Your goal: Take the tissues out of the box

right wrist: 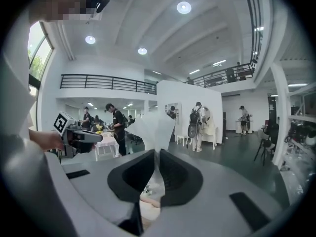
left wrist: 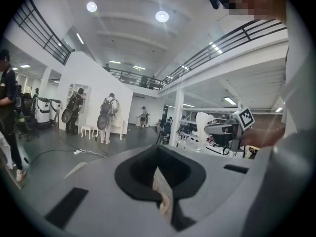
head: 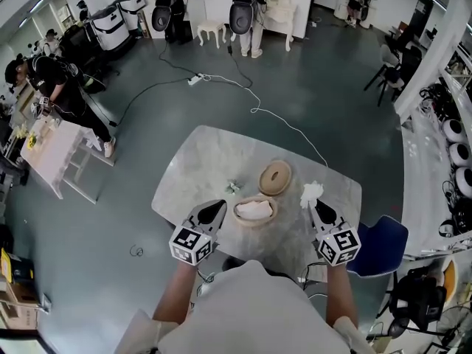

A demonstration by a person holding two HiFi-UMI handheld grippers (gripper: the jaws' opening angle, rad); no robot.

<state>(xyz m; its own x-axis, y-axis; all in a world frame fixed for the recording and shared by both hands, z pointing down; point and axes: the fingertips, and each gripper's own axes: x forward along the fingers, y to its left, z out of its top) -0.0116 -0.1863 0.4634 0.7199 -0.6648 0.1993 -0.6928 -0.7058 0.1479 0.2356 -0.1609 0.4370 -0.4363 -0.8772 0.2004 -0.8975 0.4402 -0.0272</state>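
1. My right gripper (head: 316, 203) has its jaws pinched almost together on a white tissue (head: 311, 192). The sheet runs between the jaw tips and fans out, crumpled, beyond them.
2. That tissue is out of the box. It hangs in my grip to the right of the box and apart from it, over the right part of the marble table (head: 195, 164).
3. The tissue box (head: 256, 222) is round and wooden-looking, with its top open. It sits near the table's near edge, between my two grippers, and more white tissues lie bunched inside it.
4. The box's lid (head: 275, 177) lies flat on the table just beyond the box, slightly to the right (whether the two touch, I cannot tell).
5. My left gripper (head: 220, 205) has its jaws brought together with nothing between them. It sits just left of the box, with its tips pointing toward the far right.
6. Each gripper shows in the other's view, level and facing across, with the marker cube on top.
7. A small pale object (head: 234, 187) lies on the table beyond my left gripper, to the far left of the box. It is too small to make out.
8. A blue chair (head: 387, 242) stands at the table's near right corner.
9. A white cable (head: 254, 109) trails across the grey floor from the table's far edge toward the far end of the room, where people stand.
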